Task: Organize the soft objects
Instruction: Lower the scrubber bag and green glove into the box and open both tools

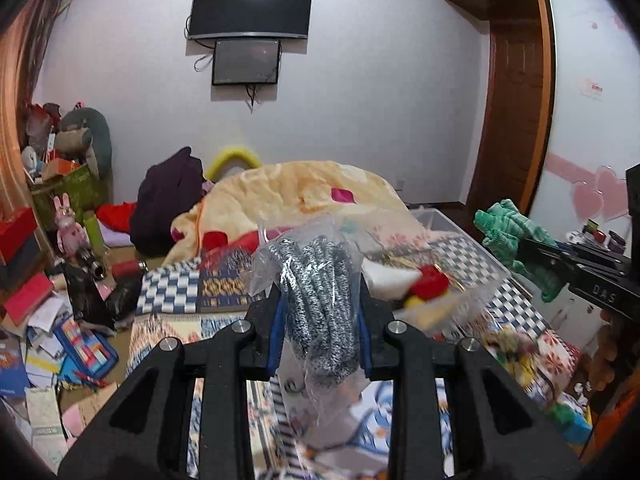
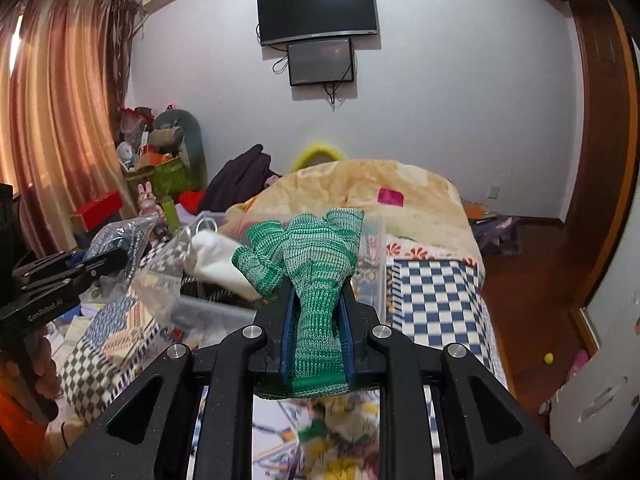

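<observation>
Left gripper [image 1: 320,312] pinches bagged speckled gloves [image 1: 316,296]; right gripper [image 2: 318,320] pinches green glove [image 2: 316,264]. Cluttered bed [image 2: 436,280]; television [image 2: 317,10] at 12 o'clock.

two tools [image 1: 320,320], two screens [image 1: 250,8], one bin [image 2: 280,308]

Lettering "GenRobot.AI" printed in white along black body of left gripper [image 2: 106,258], seen from right wrist view. Letters "DAS" legible on black body of right gripper [image 1: 532,248], seen from left wrist view; rest of word cut off. Small sticker on wardrobe door [image 1: 592,88] too blurred to read.
</observation>
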The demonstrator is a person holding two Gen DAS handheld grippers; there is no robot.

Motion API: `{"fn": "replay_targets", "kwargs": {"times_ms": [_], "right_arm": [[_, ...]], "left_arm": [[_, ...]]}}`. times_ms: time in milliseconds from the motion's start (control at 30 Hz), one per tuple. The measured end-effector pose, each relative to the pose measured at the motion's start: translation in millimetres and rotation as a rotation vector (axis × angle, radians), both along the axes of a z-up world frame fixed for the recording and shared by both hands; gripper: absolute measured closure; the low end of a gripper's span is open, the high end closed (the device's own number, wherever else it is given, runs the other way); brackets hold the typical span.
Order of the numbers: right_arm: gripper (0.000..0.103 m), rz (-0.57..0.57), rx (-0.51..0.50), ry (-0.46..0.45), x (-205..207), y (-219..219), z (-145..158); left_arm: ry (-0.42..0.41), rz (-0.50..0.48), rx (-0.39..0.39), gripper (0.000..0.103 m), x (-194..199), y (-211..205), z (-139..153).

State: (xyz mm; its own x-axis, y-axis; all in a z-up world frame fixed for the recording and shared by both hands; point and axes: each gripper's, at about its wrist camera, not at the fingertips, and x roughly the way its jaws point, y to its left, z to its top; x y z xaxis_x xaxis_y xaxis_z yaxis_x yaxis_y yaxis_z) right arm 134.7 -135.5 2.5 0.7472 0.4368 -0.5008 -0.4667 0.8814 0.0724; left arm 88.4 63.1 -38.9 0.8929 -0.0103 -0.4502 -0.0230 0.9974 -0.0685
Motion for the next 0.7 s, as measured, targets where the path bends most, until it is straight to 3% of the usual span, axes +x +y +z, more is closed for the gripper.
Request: {"fn": "replay_targets", "kwargs": {"times_ms": [300,700], "right_arm": [[0.085,-0.01,-0.018,0.009,29,18,0],[0.085,0.006,-0.105,0.111,63,54,-21]], "left_arm": [[0.04,0.036,-0.003,0.073,46,5,-6],[0.141,0.043,0.01,0.073,84,0,-32]]}}
